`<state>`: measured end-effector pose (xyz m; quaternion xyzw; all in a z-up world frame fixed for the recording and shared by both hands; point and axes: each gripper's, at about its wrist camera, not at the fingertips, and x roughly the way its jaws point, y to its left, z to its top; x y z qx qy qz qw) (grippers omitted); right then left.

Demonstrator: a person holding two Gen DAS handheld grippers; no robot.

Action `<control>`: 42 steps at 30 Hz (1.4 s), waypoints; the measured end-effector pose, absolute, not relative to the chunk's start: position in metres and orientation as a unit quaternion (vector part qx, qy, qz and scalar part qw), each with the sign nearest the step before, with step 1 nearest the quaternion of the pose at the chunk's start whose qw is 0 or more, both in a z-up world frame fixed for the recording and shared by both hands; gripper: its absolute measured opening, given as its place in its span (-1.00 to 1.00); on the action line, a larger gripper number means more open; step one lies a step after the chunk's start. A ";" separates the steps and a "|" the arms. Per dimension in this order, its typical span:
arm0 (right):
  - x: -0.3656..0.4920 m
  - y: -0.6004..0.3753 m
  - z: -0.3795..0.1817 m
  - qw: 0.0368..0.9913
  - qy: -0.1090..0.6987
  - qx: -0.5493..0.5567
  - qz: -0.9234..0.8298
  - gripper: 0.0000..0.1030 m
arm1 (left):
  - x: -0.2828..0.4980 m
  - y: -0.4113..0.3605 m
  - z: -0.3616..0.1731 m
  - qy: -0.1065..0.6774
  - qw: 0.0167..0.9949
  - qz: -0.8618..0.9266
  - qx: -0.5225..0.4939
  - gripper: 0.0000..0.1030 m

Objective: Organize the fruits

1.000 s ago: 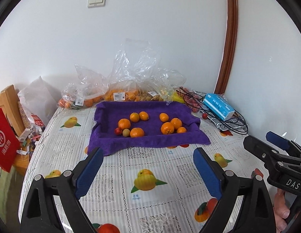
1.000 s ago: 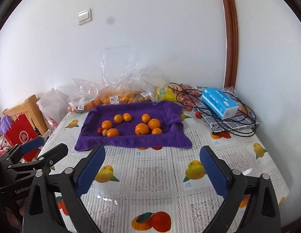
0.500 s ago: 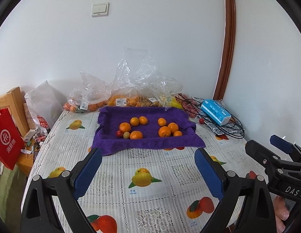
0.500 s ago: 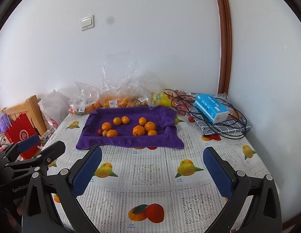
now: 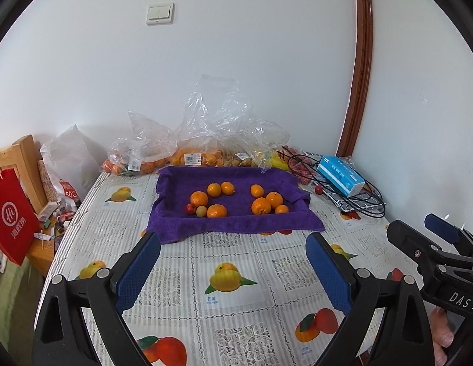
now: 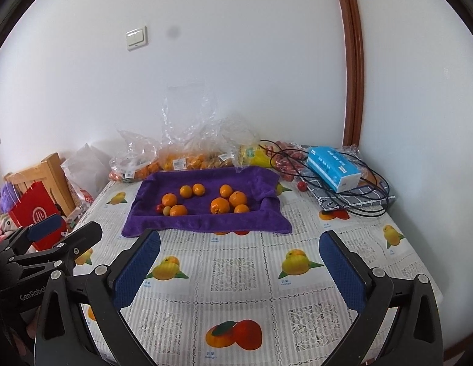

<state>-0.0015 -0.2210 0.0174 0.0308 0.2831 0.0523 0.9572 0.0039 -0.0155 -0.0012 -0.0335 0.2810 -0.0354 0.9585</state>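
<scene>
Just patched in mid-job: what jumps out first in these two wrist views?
The purple towel at mid-table, with oranges in two loose clusters plus a small red fruit on its left side. Behind it, clear plastic bags of fruit against the wall; to the right, a blue box among black cables. Both claws, left claw and right claw, are open and hold nothing.

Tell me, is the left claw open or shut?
Open. The left claw has its two blue pads wide apart with bare tablecloth between them, holding nothing.
</scene>
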 end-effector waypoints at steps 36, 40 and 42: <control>-0.007 -0.219 0.022 0.959 0.276 0.036 0.049 0.99 | -0.002 -0.014 0.004 0.274 0.961 -0.031 -0.025 0.87; -0.007 -0.219 0.022 0.959 0.276 0.036 0.048 0.99 | -0.002 -0.014 0.003 0.273 0.961 -0.031 -0.024 0.87; -0.007 -0.220 0.022 0.960 0.274 0.037 0.048 0.99 | -0.002 -0.013 0.004 0.272 0.961 -0.031 -0.023 0.87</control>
